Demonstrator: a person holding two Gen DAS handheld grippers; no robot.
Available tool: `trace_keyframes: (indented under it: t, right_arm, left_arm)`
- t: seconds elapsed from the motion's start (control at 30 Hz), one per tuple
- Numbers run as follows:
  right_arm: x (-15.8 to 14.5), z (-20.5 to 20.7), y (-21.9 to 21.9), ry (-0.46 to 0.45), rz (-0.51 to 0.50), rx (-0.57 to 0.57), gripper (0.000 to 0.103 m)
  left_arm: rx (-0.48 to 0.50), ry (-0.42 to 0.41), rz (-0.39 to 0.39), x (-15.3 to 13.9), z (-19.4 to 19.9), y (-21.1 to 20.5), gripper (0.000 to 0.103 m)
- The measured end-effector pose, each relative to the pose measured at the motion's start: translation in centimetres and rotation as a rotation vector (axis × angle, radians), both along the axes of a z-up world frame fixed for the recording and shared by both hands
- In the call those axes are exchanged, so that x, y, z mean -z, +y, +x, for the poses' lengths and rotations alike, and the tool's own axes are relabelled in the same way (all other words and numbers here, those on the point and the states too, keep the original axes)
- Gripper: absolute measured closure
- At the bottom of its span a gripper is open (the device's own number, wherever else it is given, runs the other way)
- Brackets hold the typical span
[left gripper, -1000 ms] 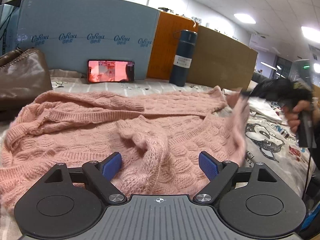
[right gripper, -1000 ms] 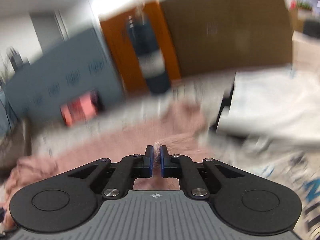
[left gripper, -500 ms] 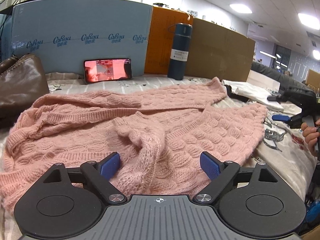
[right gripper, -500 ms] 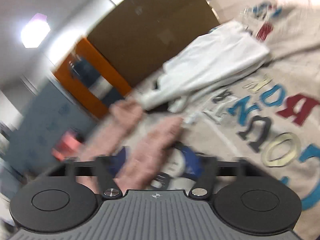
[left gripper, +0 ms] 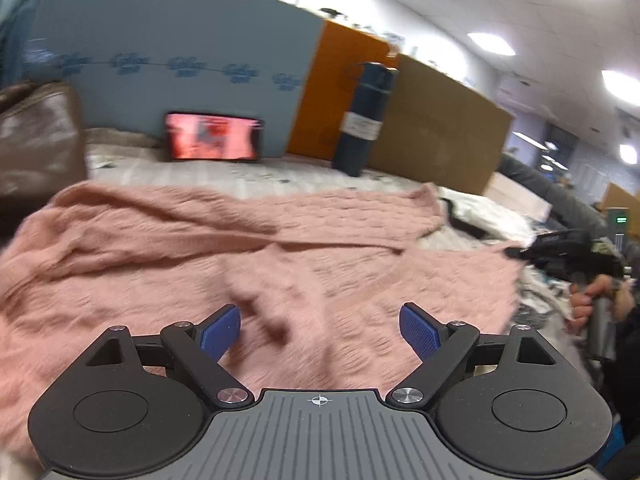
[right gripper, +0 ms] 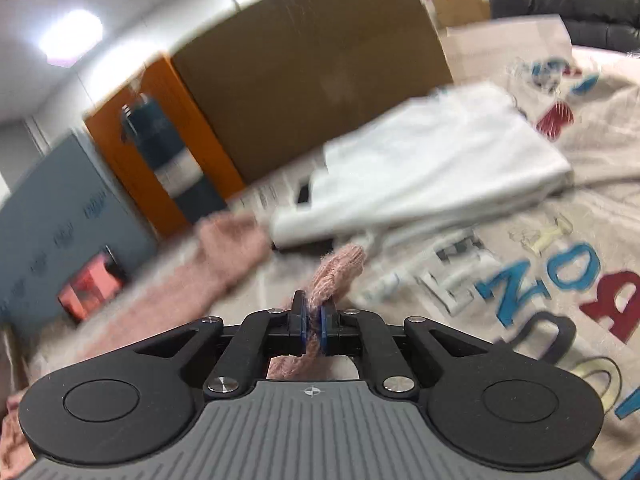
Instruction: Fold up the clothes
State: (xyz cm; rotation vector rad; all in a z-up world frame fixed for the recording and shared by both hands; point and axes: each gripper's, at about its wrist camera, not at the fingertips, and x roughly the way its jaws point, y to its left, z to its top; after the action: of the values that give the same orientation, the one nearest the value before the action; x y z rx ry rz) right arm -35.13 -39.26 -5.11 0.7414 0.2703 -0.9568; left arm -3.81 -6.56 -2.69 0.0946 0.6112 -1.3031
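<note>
- Where the left wrist view begins, a brown leather bag is seen at the far left, beside a blue foam board.
- A phone with a glowing red screen is propped against that board; a tall dark cylindrical bottle stands further right.
- A pink, chunky-knit sweater is spread rumpled across the printed cloth-covered table.
- The left gripper is held above the sweater, its blue ribbed pads wide apart and nothing between them.
- The right gripper is closed tight on a fuzzy edge of the sweater's right side.
- A folded white garment lies beyond it.
</note>
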Motion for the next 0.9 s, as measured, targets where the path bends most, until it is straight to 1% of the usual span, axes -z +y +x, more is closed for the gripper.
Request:
trace_keyframes:
  t: [0.03,0.07,0.1,0.13,0.17,0.23,0.27,0.3,0.33,0.37,0.43,0.53,0.6,0.67,0.7,0.73,0.77,0.8,0.83,0.87,0.9]
  right_arm:
    - [0.0,-0.4,0.2,0.010,-0.002,0.036,0.081]
    - [-0.1,-0.7,0.3,0.020,-0.005,0.072,0.073]
    - [-0.3,-1.2,0.7,0.021,-0.019,0.105,0.053]
    - [-0.7,-1.5,1.3,0.009,-0.049,0.123,0.044]
    - [-1.2,-1.7,1.9,-0.010,-0.083,0.114,0.044]
    - [-2.2,-1.8,3.2,-0.055,-0.142,0.039,0.043]
    - [-2.6,-1.5,3.8,-0.083,-0.160,-0.019,0.041]
    - [-2.8,-1.1,4.3,-0.116,-0.161,-0.091,0.037]
    - [-3.0,-0.6,4.7,-0.150,-0.150,-0.173,0.035]
    - [-3.1,0.1,5.2,-0.183,-0.129,-0.258,0.034]
    - [-2.8,1.8,6.0,-0.226,-0.064,-0.409,0.034]
    - [-2.1,5.2,7.6,-0.219,0.002,-0.576,0.034]
    - [-1.8,7.6,8.9,-0.180,0.016,-0.651,0.036]
    - [-1.6,9.9,10.1,-0.136,0.028,-0.716,0.040]
    - [-1.5,11.0,10.7,-0.110,0.030,-0.750,0.045]
    - [-1.4,12.1,11.5,-0.078,0.027,-0.781,0.055]
    - [-1.3,13.1,12.2,-0.037,0.018,-0.806,0.059]
    - [-1.1,14.2,13.0,0.004,0.004,-0.824,0.067]
    - [-0.8,14.9,13.5,0.034,-0.018,-0.833,0.079]
    - [-0.6,15.4,14.0,0.054,-0.045,-0.837,0.086]
    - [-0.5,15.7,14.4,0.063,-0.065,-0.839,0.090]
  left_arm:
    - [0.016,0.007,-0.003,-0.1,0.1,-0.3,0.014]
    - [0.036,0.002,-0.010,-0.3,-0.2,-0.5,0.014]
    - [0.069,0.001,-0.018,-0.4,-0.6,-0.6,0.014]
    - [0.102,0.000,-0.026,-0.5,-1.0,-0.8,0.014]
    - [0.134,-0.001,-0.029,-0.5,-1.5,-0.8,0.014]
    - [0.195,-0.014,-0.029,-0.6,-2.6,-0.9,0.014]
    - [0.223,-0.020,-0.020,-0.5,-3.1,-1.0,0.013]
    - [0.250,-0.025,-0.012,-0.4,-3.7,-1.1,0.013]
    - [0.268,-0.039,0.005,-0.2,-4.3,-1.2,0.013]
    - [0.271,-0.060,0.022,0.0,-4.7,-1.2,0.013]
    - [0.249,-0.096,0.036,-0.1,-5.0,-0.7,0.013]
    - [0.158,-0.132,-0.013,-1.1,-3.9,1.6,0.013]
    - [0.032,-0.184,-0.013,-1.7,-2.7,3.3,0.013]
    - [-0.079,-0.214,0.011,-1.7,-1.4,4.9,0.013]
    - [-0.116,-0.217,0.015,-1.7,-1.0,5.5,0.013]
    - [-0.152,-0.220,0.020,-1.7,-0.6,6.1,0.013]
    - [-0.188,-0.223,0.024,-1.6,-0.2,6.7,0.013]
    - [-0.224,-0.227,0.028,-1.6,0.2,7.3,0.013]
    - [-0.260,-0.230,0.032,-1.6,0.6,8.0,0.013]
    - [-0.297,-0.233,0.037,-1.6,1.1,8.6,0.013]
    - [-0.330,-0.238,0.040,-1.6,1.4,8.7,0.013]
